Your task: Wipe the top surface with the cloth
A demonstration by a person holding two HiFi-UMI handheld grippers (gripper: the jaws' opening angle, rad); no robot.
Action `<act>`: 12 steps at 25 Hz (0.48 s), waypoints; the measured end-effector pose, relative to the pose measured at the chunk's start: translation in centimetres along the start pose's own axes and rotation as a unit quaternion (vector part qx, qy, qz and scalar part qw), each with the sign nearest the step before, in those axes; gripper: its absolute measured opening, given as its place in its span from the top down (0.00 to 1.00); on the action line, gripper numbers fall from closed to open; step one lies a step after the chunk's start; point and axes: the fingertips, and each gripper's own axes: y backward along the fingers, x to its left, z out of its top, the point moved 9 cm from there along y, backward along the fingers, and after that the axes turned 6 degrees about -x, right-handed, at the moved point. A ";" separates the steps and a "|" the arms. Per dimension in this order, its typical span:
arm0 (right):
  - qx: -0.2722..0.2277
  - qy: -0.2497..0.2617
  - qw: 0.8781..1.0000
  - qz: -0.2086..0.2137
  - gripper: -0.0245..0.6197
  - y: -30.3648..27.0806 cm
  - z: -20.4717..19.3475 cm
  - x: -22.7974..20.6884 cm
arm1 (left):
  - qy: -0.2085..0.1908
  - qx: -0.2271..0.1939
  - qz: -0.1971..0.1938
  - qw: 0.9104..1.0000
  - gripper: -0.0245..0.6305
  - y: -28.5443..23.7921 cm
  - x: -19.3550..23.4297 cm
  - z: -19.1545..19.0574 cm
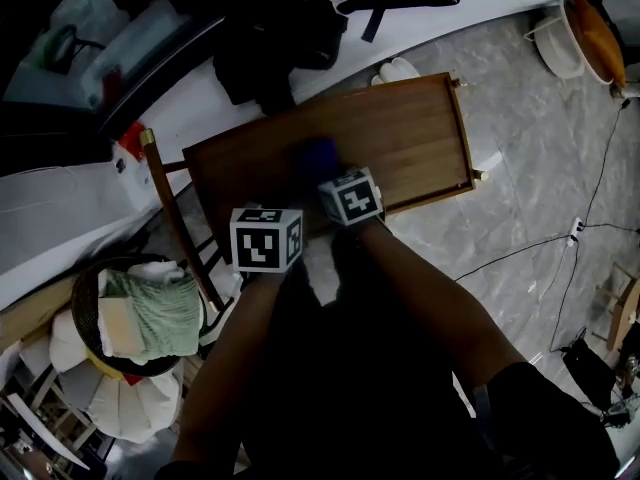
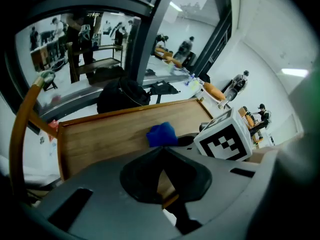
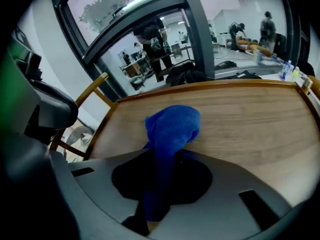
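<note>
The right gripper (image 3: pixel 161 153) has its jaws clamped on the blue cloth (image 3: pixel 172 124), whose bunched end rests on the wooden tabletop (image 3: pixel 250 119) near its middle. The left gripper (image 2: pixel 161 151) hovers at the tabletop's near edge, jaws together and empty. Judged risk: only a small wad touches the wood, so hard dragging could pull it from the jaws. Left of the tabletop, a basket (image 1: pixel 85 303) holds a green towel (image 1: pixel 160 313) and pale folded cloths.

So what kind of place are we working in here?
Probably a shared lab or workshop hall rather than a home: other people are busy at tables in the background, and cables trail loose across the stone floor.
</note>
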 end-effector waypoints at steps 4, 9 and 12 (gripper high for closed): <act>-0.005 -0.018 1.000 -0.012 0.86 2.1 -0.2 -4.1 | -0.020 0.010 -0.016 1.000 0.95 -3.4 -3.4 1.2; -0.012 -0.022 0.999 -0.031 0.86 4.5 -0.4 -9.0 | -0.016 0.018 -0.043 0.999 0.95 -7.4 -7.2 1.9; -0.017 -0.016 0.998 -0.051 0.86 5.9 -0.5 -11.6 | -0.026 0.025 -0.058 0.998 0.95 -9.3 -9.4 2.1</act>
